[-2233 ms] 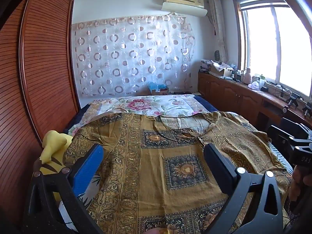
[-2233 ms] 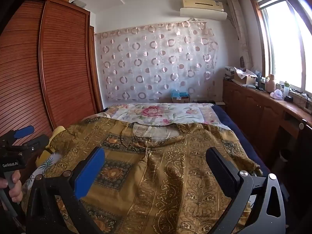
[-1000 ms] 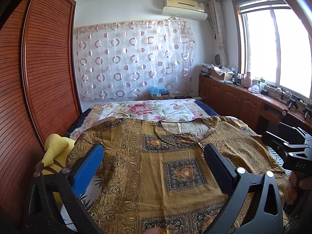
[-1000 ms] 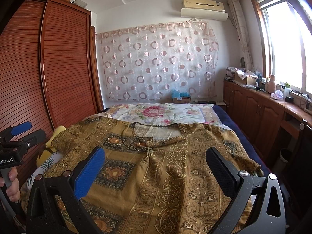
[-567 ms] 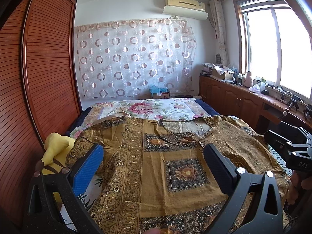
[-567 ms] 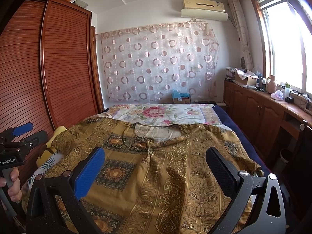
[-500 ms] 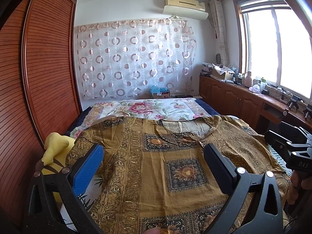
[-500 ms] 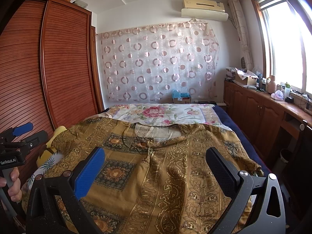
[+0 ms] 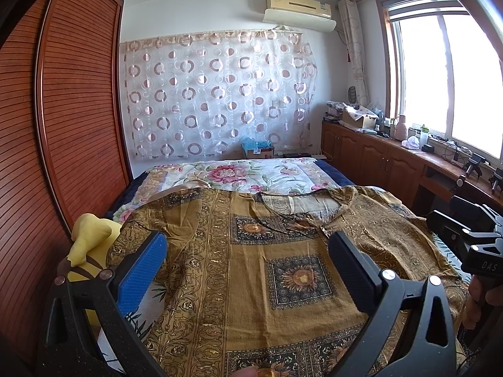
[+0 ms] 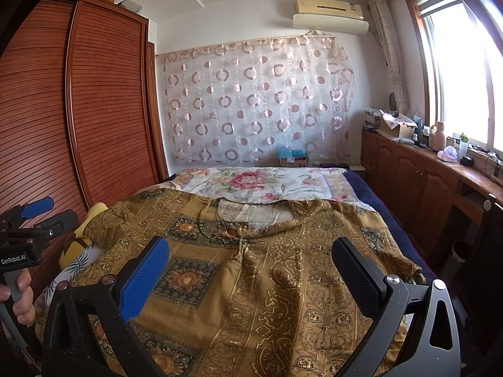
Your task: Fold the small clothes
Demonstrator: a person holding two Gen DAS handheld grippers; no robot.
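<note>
**Q:** Where is the garment?

**A:** The mustard-gold patterned cotton tunic (image 10: 251, 282) lies spread flat, neckline away, on the floral-sheeted bed (image 10: 257, 185).

**Q:** And the grippers?

**A:** Left gripper (image 9: 248, 251) and right gripper (image 10: 251, 251) hover above it, jaws wide apart, holding nothing.

**Q:** Handling?

**A:** Likely light, limp, unbreakable; pinch the sleeve edges or the hem corners.

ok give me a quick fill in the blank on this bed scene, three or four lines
1. The brown patterned garment lies spread flat on the ____.
2. The jaws of the left gripper and the right gripper are both ____.
3. Beside the garment's sleeve near the wardrobe sits a ____ plush toy.
4. Above the circle-print curtain hangs an air ____.

Missing words: bed; open; yellow; conditioner
</note>
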